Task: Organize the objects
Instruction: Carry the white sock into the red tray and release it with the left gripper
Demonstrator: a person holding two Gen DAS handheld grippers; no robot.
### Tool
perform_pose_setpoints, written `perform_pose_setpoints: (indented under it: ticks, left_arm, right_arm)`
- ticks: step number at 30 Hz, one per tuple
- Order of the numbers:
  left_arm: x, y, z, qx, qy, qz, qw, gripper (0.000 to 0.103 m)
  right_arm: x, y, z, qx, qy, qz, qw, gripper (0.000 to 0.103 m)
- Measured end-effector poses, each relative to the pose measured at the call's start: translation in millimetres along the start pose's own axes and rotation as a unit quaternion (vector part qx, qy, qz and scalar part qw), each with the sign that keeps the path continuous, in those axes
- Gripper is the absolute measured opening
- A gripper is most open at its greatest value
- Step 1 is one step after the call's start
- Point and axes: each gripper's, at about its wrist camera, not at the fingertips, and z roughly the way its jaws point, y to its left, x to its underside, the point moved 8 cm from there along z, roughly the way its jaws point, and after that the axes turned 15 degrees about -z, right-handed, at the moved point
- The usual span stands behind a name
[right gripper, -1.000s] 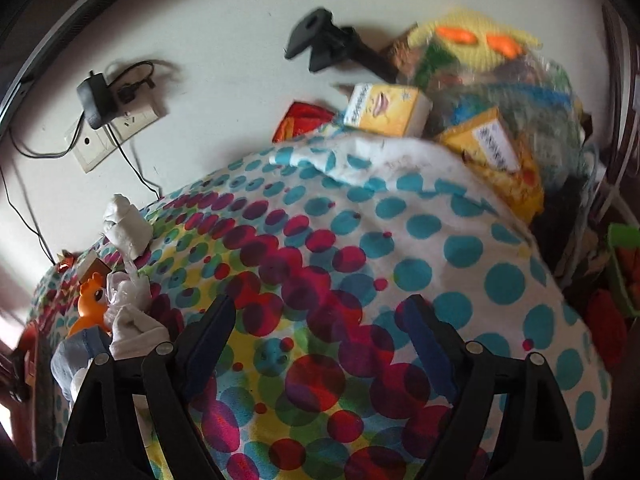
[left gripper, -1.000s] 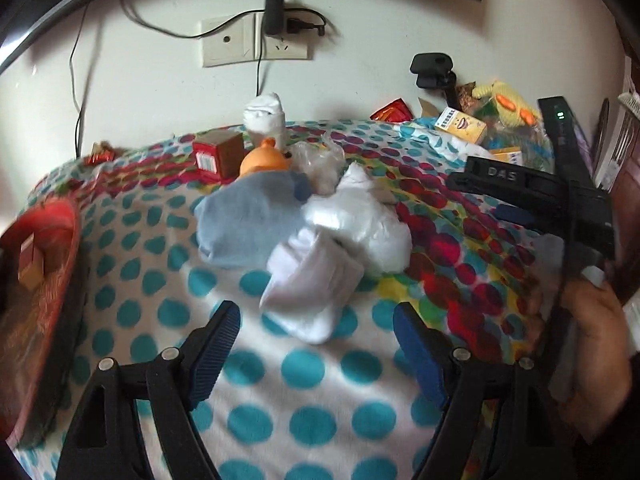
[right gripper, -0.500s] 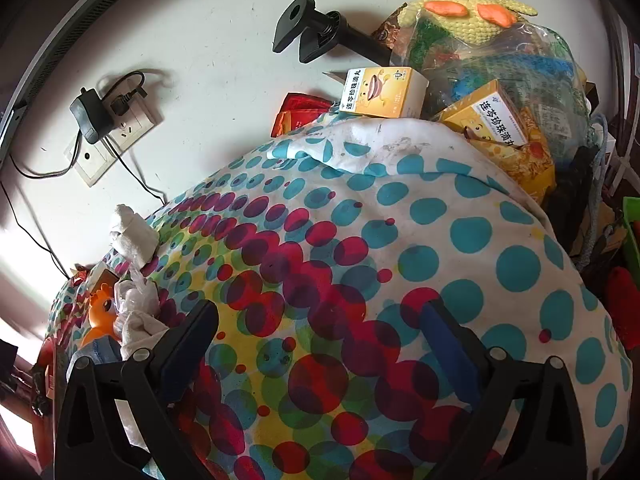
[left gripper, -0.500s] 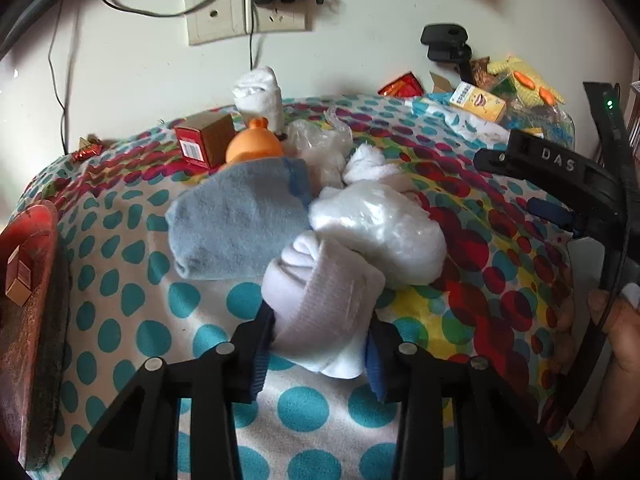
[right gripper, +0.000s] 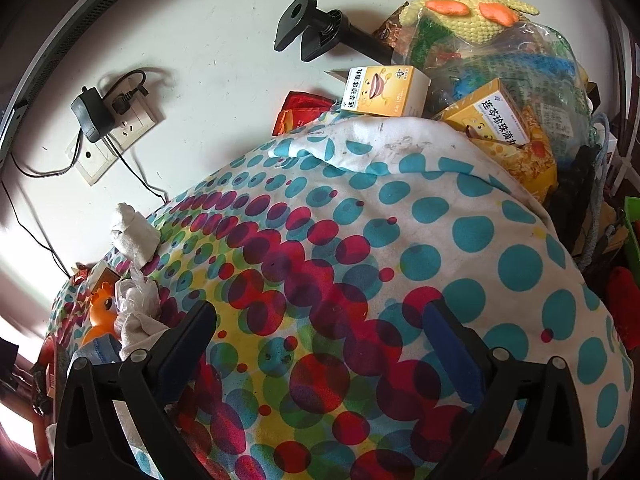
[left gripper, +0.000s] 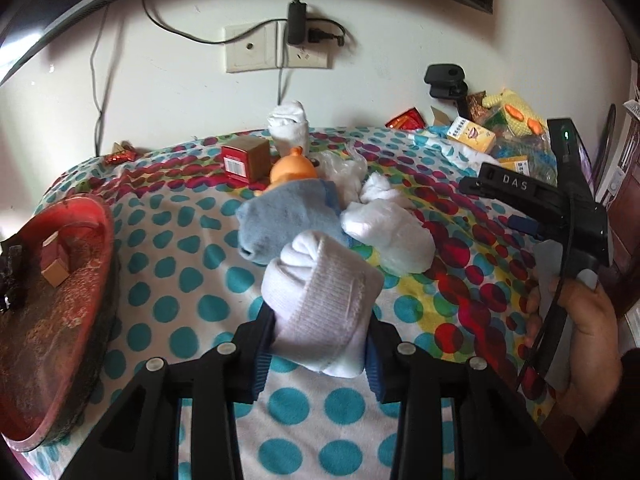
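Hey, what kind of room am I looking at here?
Probably a lived-in room at home, maybe a bedroom. A polka-dot cloth covers the surface, rolled socks lie on it, a charger is plugged into the wall socket, and medicine boxes sit by a knitted toy.

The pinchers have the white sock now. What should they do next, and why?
Probably lift the white sock a little, straight up. The left gripper is shut on it from both sides, but it lies against the blue sock and a plastic bag, so dragging it sideways might pull those along.
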Motion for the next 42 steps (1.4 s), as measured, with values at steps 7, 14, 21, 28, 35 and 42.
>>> perform_pose_setpoints:
  ticks: [7, 14, 21, 28, 35, 42]
  left_arm:
    - [-14.5, 43.1, -38.7, -0.014, -0.022, -0.036, 0.9990, 0.038]
    - [-31.3, 126.8, -87.2, -0.052, -0.060, -0.094, 0.9924, 0.038]
    - [-24.6, 235.5, -129.6, -0.124, -0.080, -0.151, 0.9775, 0.038]
    - [-16.7, 318.2, -153.0, -0.169, -0.086, -0.214, 0.9583, 0.038]
    - [-16.5, 346.1, -140.7, -0.192, -0.081, -0.229, 0.9509, 0.038]
    - [-10.8, 352.5, -114.8, -0.208, -0.062, -0.225, 0.9500, 0.039]
  right_arm:
    - [-0.3, 0.2, 0.2, -0.001, -0.001, 0.001, 1.000, 0.103]
    - [-0.2, 0.5, 0.4, -0.001, 0.000, 0.001, 1.000, 0.103]
    - [0.1, 0.7, 0.2, -0.002, 0.000, 0.001, 1.000, 0.103]
    - [1.3, 1.5, -0.8, -0.001, 0.000, 0.000, 1.000, 0.103]
    - [1.7, 3.1, -0.9, 0.000, 0.001, -0.001, 1.000, 0.103]
    - [1.8, 4.8, -1.1, 0.002, 0.003, -0.003, 1.000, 0.103]
